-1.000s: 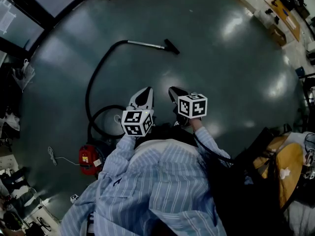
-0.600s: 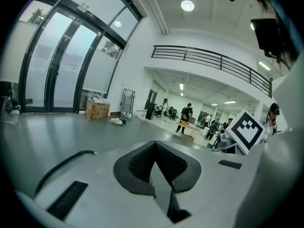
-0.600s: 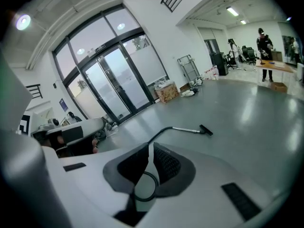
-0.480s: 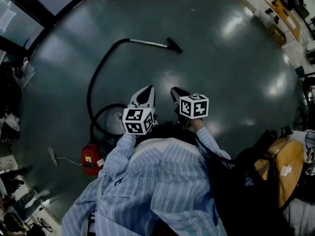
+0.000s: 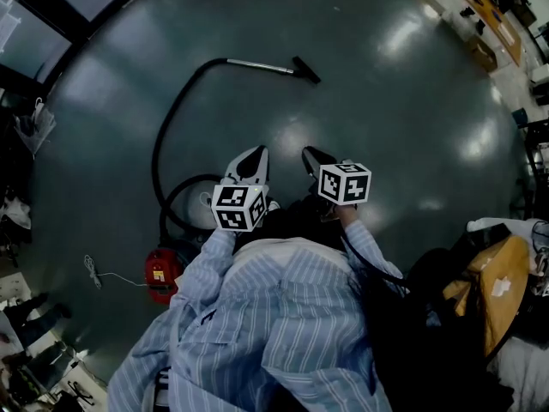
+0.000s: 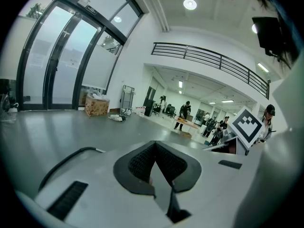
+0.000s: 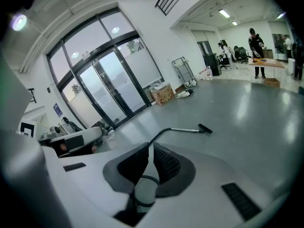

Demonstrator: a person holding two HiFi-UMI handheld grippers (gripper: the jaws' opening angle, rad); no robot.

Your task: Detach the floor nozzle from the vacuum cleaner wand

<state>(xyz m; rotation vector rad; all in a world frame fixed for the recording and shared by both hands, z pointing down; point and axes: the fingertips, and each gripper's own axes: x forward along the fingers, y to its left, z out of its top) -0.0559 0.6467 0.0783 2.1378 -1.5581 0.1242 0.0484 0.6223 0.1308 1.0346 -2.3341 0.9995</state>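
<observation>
- While my left tool [image 5: 248,161] and right tool [image 5: 312,160] were shut and empty, the black floor nozzle [image 5: 306,69] lay well ahead on its silver wand [image 5: 262,64].
- Arriving unopened, I judged, they could shove it away.

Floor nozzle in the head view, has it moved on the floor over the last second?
No. The floor nozzle keeps its place against the red vacuum body; both slid slightly together in the picture, so only the head camera shifted.
</observation>
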